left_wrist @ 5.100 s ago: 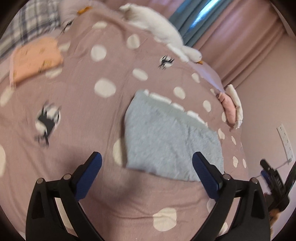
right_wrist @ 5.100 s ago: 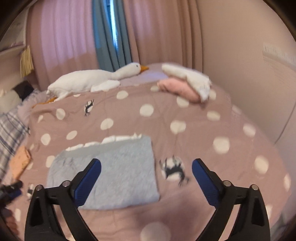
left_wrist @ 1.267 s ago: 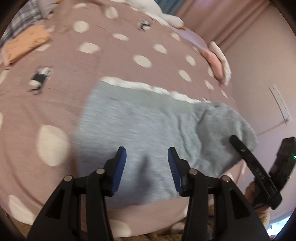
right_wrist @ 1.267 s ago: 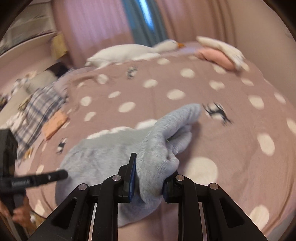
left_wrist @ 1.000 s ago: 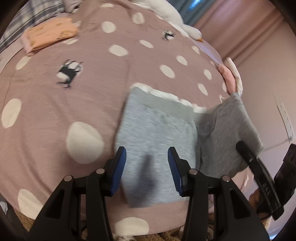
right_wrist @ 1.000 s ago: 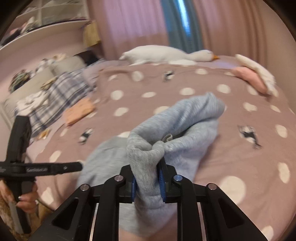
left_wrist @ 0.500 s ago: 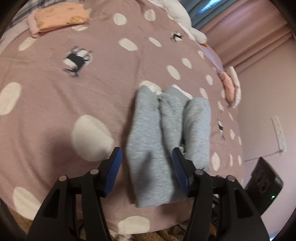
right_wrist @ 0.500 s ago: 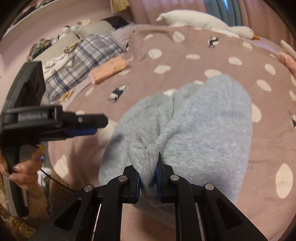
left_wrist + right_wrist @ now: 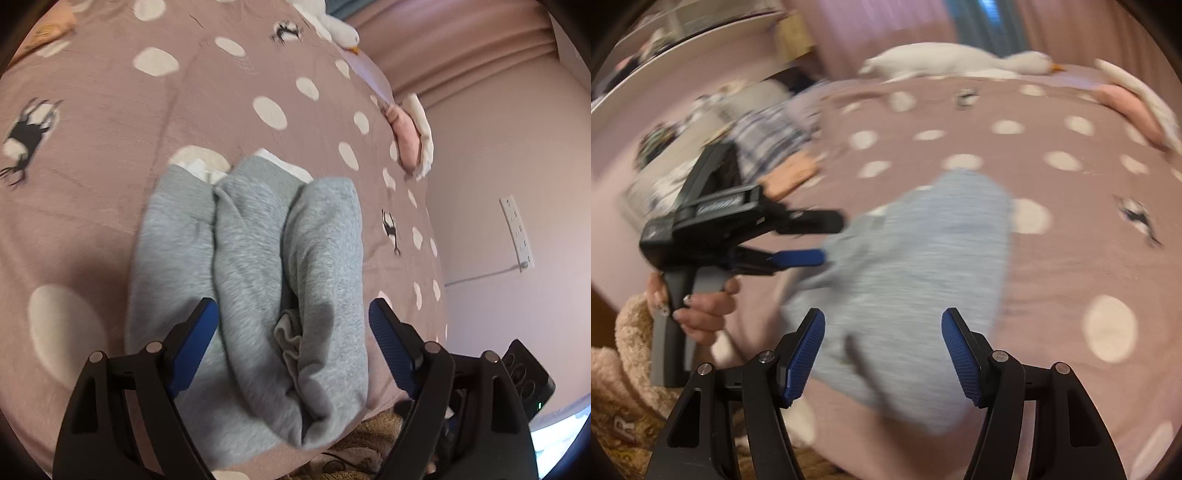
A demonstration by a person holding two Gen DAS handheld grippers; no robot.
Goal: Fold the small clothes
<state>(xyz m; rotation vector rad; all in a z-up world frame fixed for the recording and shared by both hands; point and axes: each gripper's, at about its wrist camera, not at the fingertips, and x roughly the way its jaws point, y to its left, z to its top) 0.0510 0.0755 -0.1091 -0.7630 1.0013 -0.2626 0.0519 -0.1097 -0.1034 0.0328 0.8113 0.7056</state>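
— Where is the grey garment (image 9: 255,266) now?
— Low in the centre of the left wrist frame, lying on the pink spotted bedcover (image 9: 110,110) in three long folds side by side, with a white trim showing at its far end. In the right wrist frame it is a blurred grey mass (image 9: 916,266) in the middle.

— And the left gripper (image 9: 291,332)?
— Its jaws have just been opening and stand wide apart, one blue pad on each side of the folds at the lower edge; no pad presses on the cloth.

— The right gripper (image 9: 882,354)?
— Its jaws have just been opening too. They stand apart over the near end of the garment and grip nothing.

— Anything else?
— A hand (image 9: 701,306) at the left of the right wrist frame holds the other gripper's handle. A white plush goose (image 9: 953,61) lies along the top.
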